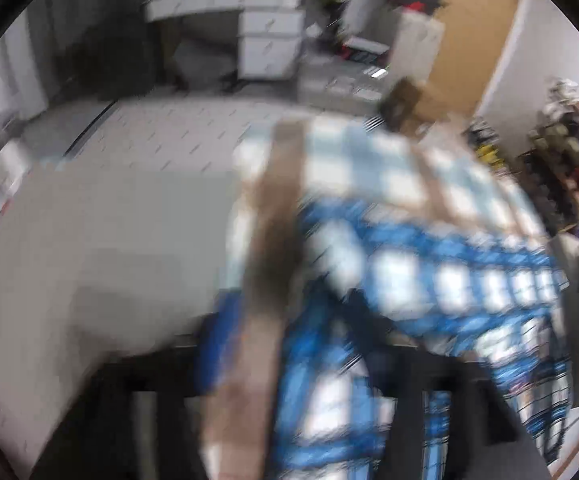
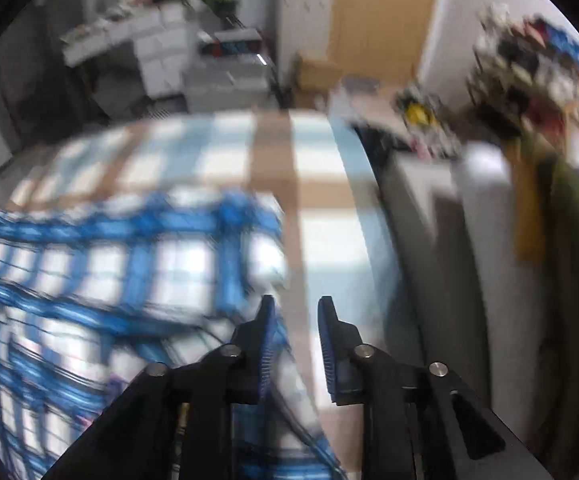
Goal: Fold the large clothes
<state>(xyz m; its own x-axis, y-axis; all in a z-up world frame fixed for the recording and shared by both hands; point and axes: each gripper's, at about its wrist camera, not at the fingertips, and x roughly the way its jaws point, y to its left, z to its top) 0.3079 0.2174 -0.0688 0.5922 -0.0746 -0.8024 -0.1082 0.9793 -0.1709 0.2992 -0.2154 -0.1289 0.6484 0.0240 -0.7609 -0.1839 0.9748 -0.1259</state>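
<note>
Both views are smeared by motion. A blue-and-white plaid garment [image 1: 409, 272] lies bunched on a checked light-blue, white and tan cover [image 1: 349, 152]. In the left wrist view the garment drapes over my left gripper [image 1: 293, 328]. Its blurred fingers stand wide apart, and I see no pinch on the cloth. In the right wrist view the garment [image 2: 109, 272] fills the left half, with the cover [image 2: 329, 240] to its right. My right gripper [image 2: 297, 316] is open just off the garment's right edge. Only the cover shows between its blue pads [image 2: 267, 320].
A grey surface [image 1: 109, 220] extends left of the cover. White drawers [image 1: 269, 40], a wooden door [image 2: 381, 20] and a cluttered shelf [image 2: 529, 60] stand at the back. Pale furniture [image 2: 473, 240] sits close along the cover's right edge.
</note>
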